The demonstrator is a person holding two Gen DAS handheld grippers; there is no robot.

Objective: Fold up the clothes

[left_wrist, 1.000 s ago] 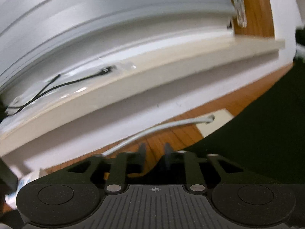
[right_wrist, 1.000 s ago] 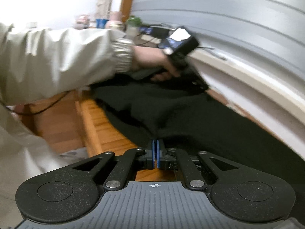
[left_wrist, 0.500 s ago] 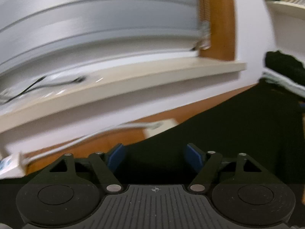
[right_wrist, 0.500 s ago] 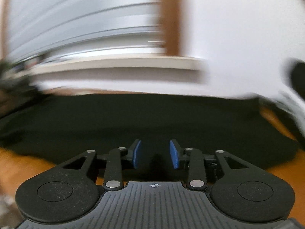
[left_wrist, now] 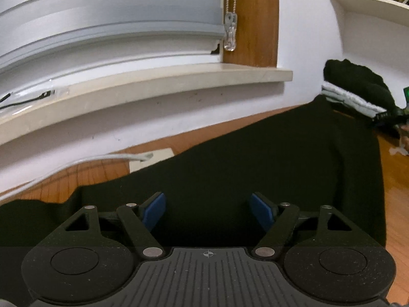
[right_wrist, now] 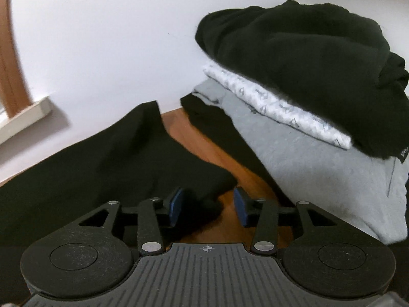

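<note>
A black garment lies spread flat on the wooden table. My left gripper hovers over its near part, jaws wide open, nothing between the blue pads. In the right wrist view the same black garment ends in a corner just under my right gripper. Its jaws are opening, and the cloth corner lies below the left pad, not pinched.
A pile of folded clothes, black on patterned white on grey, stands at the right against the white wall. A windowsill with blinds runs behind the table. A white cable and a pale card lie at the back left.
Both grippers have gone from shut to open. The left view swung right over the garment. The right view swept from the person's sleeve and the window to the clothes pile.
</note>
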